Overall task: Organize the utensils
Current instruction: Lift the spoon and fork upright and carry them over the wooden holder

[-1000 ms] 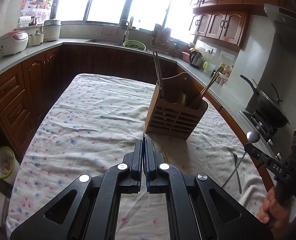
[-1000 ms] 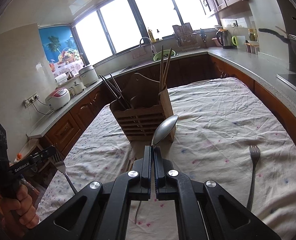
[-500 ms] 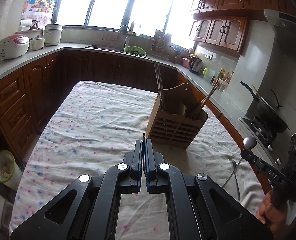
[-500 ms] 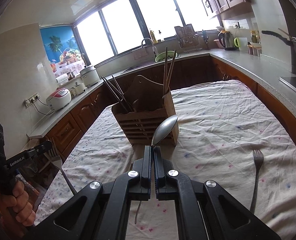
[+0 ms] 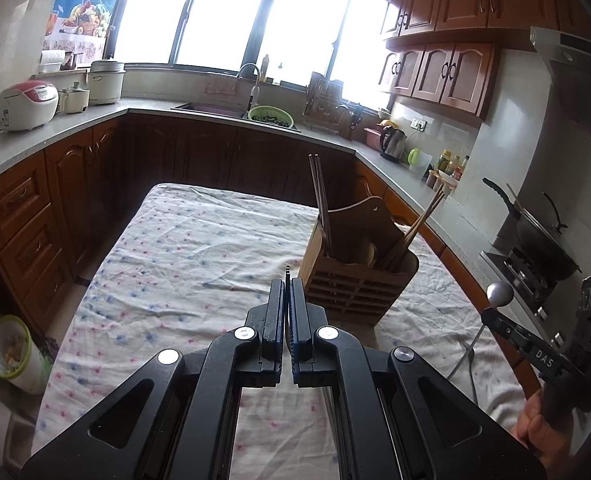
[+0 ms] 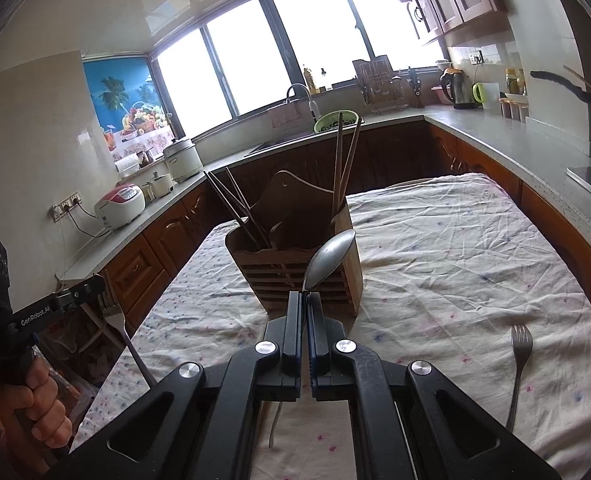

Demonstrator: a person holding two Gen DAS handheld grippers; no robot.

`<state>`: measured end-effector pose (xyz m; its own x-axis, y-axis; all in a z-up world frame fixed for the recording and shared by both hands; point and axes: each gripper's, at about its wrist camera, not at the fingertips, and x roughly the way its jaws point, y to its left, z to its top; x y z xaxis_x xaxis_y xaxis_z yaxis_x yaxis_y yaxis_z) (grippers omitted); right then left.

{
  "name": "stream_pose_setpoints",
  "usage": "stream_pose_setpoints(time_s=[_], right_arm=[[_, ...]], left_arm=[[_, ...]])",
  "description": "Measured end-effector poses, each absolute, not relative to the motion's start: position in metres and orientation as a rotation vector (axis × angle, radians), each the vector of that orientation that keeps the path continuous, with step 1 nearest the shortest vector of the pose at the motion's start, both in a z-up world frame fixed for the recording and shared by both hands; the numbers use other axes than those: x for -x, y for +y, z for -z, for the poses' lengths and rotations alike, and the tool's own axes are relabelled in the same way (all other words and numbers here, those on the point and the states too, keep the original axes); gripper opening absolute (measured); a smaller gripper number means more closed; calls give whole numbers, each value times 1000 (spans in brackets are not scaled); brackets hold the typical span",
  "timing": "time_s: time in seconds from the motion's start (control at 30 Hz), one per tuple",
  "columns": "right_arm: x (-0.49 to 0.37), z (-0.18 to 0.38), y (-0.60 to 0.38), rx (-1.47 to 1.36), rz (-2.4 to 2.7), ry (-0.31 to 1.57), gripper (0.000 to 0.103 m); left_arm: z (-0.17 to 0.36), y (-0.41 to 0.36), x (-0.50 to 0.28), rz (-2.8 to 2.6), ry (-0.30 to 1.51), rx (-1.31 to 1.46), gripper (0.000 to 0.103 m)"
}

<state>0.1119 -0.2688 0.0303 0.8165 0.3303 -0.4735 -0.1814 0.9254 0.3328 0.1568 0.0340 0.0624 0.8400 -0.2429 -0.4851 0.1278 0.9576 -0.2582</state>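
Note:
A wooden utensil holder (image 5: 357, 280) with chopsticks (image 5: 321, 204) stands on the cloth-covered table (image 5: 199, 264); it also shows in the right wrist view (image 6: 295, 268). My left gripper (image 5: 287, 292) is shut on a fork, whose tines (image 5: 287, 269) stick out above the tips; the fork shows in the right wrist view (image 6: 123, 328). My right gripper (image 6: 305, 304) is shut on a metal spoon (image 6: 331, 256), bowl up, in front of the holder; the spoon also shows in the left wrist view (image 5: 499, 294). A second fork (image 6: 519, 364) lies on the cloth at right.
Kitchen counters (image 5: 95, 116) with rice cookers (image 5: 27, 106) and a sink (image 5: 231, 110) ring the table. A stove with a wok (image 5: 535, 232) stands at right. A bin (image 5: 9, 348) sits on the floor at left.
Both grippers have risen and pulled back slightly, each keeping its utensil. The holder now sits lower and farther in both views.

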Motion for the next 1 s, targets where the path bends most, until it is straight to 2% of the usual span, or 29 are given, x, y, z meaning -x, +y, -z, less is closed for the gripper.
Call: stream_pose_setpoints(time_s=[1.0], right_arm=[[-189,-79,-273,-209,-235,334,2]], left_arm=[[-124,12,-241,147,312,155,2]])
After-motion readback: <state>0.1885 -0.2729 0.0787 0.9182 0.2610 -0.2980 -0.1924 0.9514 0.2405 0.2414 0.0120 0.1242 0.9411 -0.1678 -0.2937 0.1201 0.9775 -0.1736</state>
